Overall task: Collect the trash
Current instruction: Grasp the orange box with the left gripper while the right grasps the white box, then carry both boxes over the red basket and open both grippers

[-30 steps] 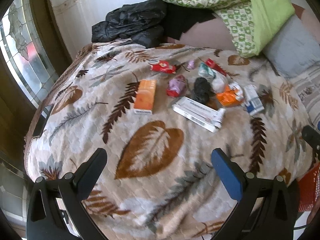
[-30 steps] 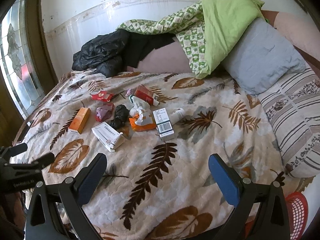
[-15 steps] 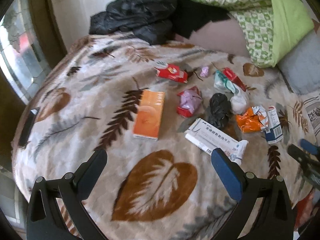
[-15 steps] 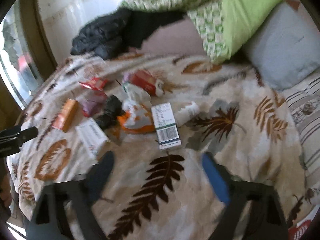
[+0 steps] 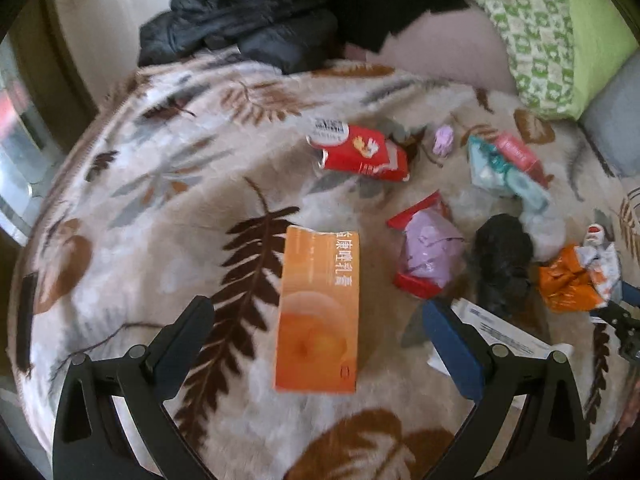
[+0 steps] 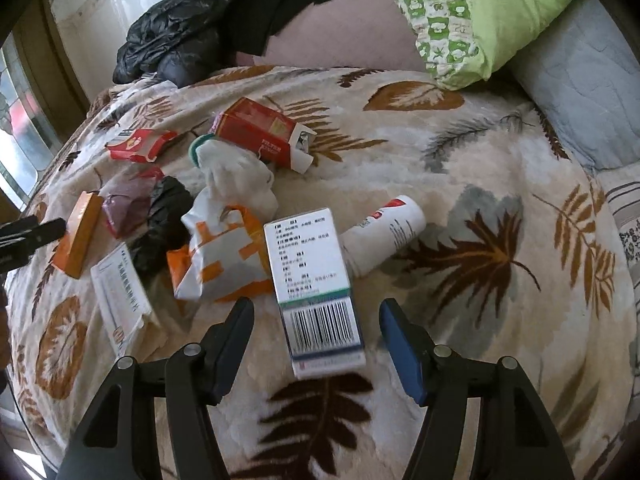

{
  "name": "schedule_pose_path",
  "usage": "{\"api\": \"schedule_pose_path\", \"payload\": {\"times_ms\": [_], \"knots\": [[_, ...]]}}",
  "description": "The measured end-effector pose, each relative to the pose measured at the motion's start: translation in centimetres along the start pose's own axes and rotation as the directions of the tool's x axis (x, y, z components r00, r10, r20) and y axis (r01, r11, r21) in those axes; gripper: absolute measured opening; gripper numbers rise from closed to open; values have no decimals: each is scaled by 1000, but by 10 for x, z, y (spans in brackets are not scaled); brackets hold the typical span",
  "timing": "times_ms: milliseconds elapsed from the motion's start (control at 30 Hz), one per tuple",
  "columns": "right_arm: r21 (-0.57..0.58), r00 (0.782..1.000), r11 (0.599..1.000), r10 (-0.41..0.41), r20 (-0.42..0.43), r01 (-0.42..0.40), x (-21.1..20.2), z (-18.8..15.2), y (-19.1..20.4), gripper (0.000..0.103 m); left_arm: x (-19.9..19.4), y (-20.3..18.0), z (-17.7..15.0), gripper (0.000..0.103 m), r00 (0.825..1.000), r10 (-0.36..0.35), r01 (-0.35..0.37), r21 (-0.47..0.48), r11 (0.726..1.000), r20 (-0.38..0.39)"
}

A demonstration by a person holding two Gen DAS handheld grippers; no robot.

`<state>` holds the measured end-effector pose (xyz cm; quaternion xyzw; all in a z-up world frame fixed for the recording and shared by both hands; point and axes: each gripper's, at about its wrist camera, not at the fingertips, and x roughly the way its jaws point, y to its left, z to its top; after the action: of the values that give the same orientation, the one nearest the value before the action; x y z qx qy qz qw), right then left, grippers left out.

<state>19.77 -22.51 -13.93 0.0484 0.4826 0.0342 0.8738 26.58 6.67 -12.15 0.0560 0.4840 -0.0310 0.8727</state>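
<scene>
Trash lies scattered on a leaf-patterned blanket. In the left wrist view my left gripper is open, its fingers on either side of the near end of an orange box. In the right wrist view my right gripper is open, its fingers on either side of the barcode end of a white medicine box. Nearby lie a white bottle, an orange-and-white wrapper, a black bag, a purple wrapper, a red carton and a long white box.
A black jacket and a green quilt are heaped at the head of the bed. A grey pillow lies at the right. A window is at the left. A red cigarette-style box and white tissue lie behind the pile.
Both grippers have moved forward and down toward the bed. The left one now brackets the orange box, the right one the white medicine box. Both stay open.
</scene>
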Motion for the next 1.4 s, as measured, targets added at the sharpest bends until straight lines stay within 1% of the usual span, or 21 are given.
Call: {"api": "schedule_pose_path", "payload": {"times_ms": [100,133,167,200,233,267,367,433,533,733,833,967,1033,1133,1267,1400], "knots": [[2,1000,1000,3,-2,-3,4,3,2,69,19,1,0,103,999,34,-34,-8,999,-35],[-1,1000,1000,5,0,-5,5,3,3,69,22,1,0,99,999,33,-33,-13,999,-43],[-4,1000,1000,7,3,-7,5,4,4,68,25,2,-2,76,998,22,-23,-23,999,-55],[-8,1000,1000,12,7,-12,5,5,4,66,29,3,-4,57,997,16,-19,-30,999,-79],[-10,1000,1000,17,9,-17,6,5,5,56,33,3,-6,45,994,15,-19,-36,999,-112],[-9,1000,1000,20,7,-20,6,5,5,42,32,5,-8,45,993,14,-19,-51,999,-116],[8,999,999,39,6,-39,4,2,2,42,18,5,-12,45,997,26,-30,-51,998,-75],[21,999,999,48,11,-48,-1,0,0,42,1,2,-15,45,998,42,-43,-37,998,-45],[44,998,997,66,23,-67,-15,-7,-3,42,-22,0,-18,45,999,36,-36,-28,999,-10],[61,996,995,74,58,-78,-51,-23,-5,42,-73,-18,-25,45,999,-5,5,1,1000,54],[69,994,995,65,86,-71,-74,-33,-8,42,-101,-35,-33,45,995,-29,25,42,999,94],[95,992,993,55,114,-66,-104,-53,-16,42,-134,-70,-45,45,988,-62,42,137,990,140],[114,991,992,47,126,-61,-119,-65,-22,42,-149,-92,-53,45,983,-85,52,194,980,161],[148,990,988,15,138,-36,-139,-83,-35,42,-167,-124,-64,45,975,-141,91,269,959,172],[201,987,980,-22,157,-10,-166,-109,-55,42,-184,-162,-76,45,963,-200,130,341,931,178],[243,982,970,-73,176,28,-191,-133,-75,42,-197,-206,-88,45,945,-284,197,411,890,163]]}}
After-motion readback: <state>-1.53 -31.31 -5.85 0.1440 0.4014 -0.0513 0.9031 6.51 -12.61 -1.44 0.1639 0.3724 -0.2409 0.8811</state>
